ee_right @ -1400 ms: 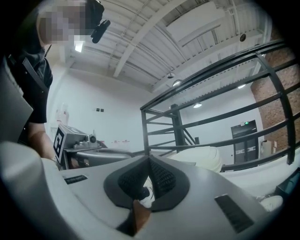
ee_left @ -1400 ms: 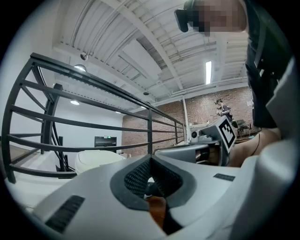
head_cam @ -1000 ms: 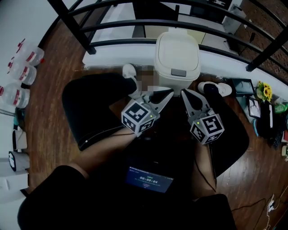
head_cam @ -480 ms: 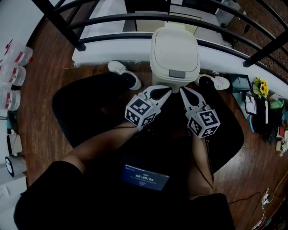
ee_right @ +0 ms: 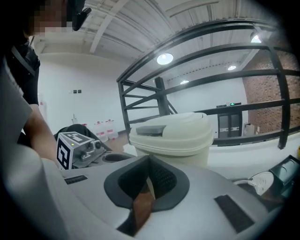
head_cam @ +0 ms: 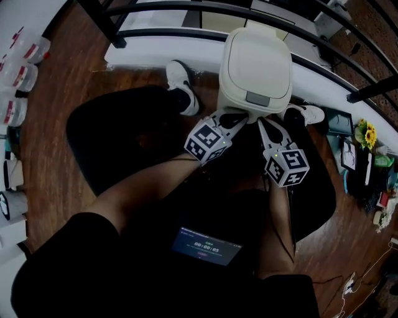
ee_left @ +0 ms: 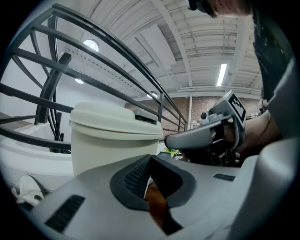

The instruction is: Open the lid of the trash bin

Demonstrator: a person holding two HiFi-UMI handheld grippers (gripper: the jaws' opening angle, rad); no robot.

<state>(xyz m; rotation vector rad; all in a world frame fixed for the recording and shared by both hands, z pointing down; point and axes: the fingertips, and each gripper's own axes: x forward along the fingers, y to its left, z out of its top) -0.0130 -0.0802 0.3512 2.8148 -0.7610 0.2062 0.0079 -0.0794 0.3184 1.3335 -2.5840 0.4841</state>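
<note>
Change since half a second ago: both grippers have come closer to the front of the trash bin; their tips now sit just below its grey latch, where before a gap showed.
Lid: the lid is down on the bin, as in the earlier pictures.
Left gripper: the left gripper has its jaws pressed together with nothing between them; the left gripper view shows the dark pads meeting at the tips, the bin just beyond.
Right gripper: the right gripper is likewise closed and empty; its own view shows the pads joined, with the bin straight ahead.
Where the bin is: on the wooden floor, its back against the white ledge under the black railing.
Bin shape and surface: cream plastic, smooth and matt, a rounded-rectangle body with a slightly domed lid that overhangs the rim.
Gripper build: light grey moulded shells, dark ribbed pads, a black-and-white marker cube on each.
Floor: dark brown planks with visible grain.
Beside the bin: a white-and-black shoe to its left, another shoe to its right.
</note>
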